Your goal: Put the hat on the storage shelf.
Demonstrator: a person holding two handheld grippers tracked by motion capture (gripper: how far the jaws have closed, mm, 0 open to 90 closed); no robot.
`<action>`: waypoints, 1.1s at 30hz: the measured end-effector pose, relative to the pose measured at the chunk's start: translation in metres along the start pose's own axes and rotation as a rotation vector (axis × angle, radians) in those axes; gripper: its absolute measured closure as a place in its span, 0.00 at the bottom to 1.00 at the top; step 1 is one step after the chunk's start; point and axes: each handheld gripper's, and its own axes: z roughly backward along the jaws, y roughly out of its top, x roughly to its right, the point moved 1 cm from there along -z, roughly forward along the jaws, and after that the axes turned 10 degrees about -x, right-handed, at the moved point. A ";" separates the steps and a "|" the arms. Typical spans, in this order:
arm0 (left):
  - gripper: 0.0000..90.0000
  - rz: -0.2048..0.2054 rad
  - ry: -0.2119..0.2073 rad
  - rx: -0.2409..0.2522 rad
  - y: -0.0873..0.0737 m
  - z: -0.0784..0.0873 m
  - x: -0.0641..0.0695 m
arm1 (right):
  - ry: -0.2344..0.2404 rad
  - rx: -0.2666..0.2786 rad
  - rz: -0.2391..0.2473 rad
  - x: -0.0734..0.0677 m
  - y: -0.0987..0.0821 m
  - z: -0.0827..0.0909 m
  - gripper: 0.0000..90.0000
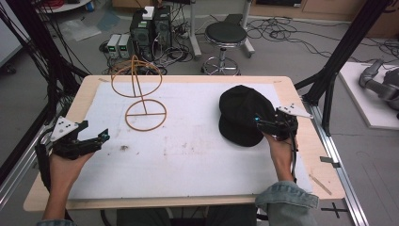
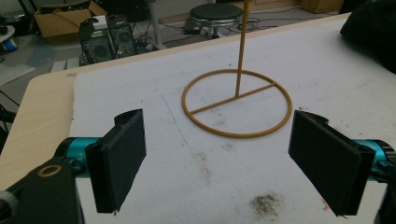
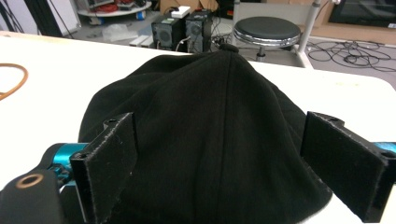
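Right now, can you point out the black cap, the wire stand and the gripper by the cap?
black cap (image 1: 242, 110), high view, on its crown.
wire stand (image 2: 237, 103), left gripper view, on the base ring's crossbar.
right gripper (image 1: 263, 124), high view, between its fingertips.

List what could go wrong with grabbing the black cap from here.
The right gripper stands open, jaws either side of the soft black cap; closing may pinch only loose fabric, so the cap sags or slips. The wire stand looks light and top-heavy; a carried cap could knock it over.
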 end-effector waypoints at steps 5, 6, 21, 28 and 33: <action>0.22 -0.002 -0.001 -0.002 0.000 -0.001 0.000 | 0.004 0.017 -0.002 -0.001 0.012 -0.012 0.13; 0.22 -0.001 -0.002 -0.002 -0.001 -0.001 0.000 | 0.012 0.008 -0.005 -0.001 0.014 -0.016 0.16; 0.22 0.012 0.001 -0.005 -0.003 -0.001 -0.004 | -0.007 0.037 -0.019 0.001 0.040 -0.046 0.16; 0.22 0.008 -0.001 -0.012 -0.003 -0.003 -0.004 | -0.012 0.029 -0.043 0.004 0.045 -0.062 0.16; 0.22 0.012 -0.002 -0.012 -0.004 -0.004 -0.004 | -0.026 0.044 -0.049 0.006 0.047 -0.072 0.16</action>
